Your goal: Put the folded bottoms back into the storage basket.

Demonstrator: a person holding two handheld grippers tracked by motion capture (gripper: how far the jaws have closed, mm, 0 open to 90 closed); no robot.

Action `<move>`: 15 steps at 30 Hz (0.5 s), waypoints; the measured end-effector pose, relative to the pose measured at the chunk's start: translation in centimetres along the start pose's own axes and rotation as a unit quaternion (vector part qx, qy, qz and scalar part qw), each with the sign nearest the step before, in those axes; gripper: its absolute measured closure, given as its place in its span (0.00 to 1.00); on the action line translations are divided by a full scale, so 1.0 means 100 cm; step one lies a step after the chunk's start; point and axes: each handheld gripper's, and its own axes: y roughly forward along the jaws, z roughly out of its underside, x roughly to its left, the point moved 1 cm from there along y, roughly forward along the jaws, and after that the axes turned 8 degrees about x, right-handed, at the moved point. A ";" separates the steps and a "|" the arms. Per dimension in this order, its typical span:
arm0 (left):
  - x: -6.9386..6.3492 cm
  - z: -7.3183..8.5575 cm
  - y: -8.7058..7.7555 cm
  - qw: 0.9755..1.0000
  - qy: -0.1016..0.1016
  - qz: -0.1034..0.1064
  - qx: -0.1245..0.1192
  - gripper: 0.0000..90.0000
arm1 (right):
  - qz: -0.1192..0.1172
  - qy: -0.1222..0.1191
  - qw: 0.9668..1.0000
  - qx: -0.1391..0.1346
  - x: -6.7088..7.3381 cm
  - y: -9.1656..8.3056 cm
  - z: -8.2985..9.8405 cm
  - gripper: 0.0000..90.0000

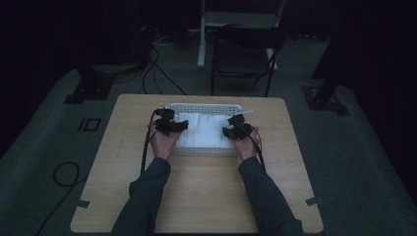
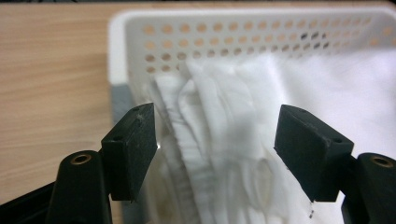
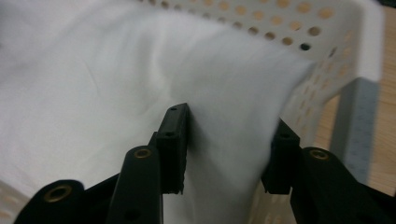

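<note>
Dark chair [image 1: 244, 54] beyond table [image 1: 196, 196]; floor cables [image 1: 157, 73]

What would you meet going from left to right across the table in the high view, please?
Bare table → left claw → white cloth in the white perforated basket → right claw → bare table again.

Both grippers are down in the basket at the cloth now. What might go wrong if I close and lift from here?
1. The left gripper is open around bunched folds of the white cloth; it may catch only some layers, so the rest sags.
2. The right gripper sits close to the perforated basket wall; a jaw could pinch or snag it and drag the light basket up or across the table.
</note>
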 end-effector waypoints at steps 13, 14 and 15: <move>0.004 0.006 -0.017 0.999 0.015 0.015 -0.027 0.45 | 0.012 0.011 0.996 -0.087 -0.012 -0.040 -0.004 0.65; 0.005 0.008 -0.019 0.999 0.017 0.016 -0.030 0.45 | 0.012 0.010 0.996 -0.089 -0.013 -0.042 -0.003 0.66; 0.006 0.010 -0.022 0.999 0.017 0.016 -0.033 0.45 | 0.013 0.009 0.996 -0.090 -0.015 -0.045 -0.001 0.67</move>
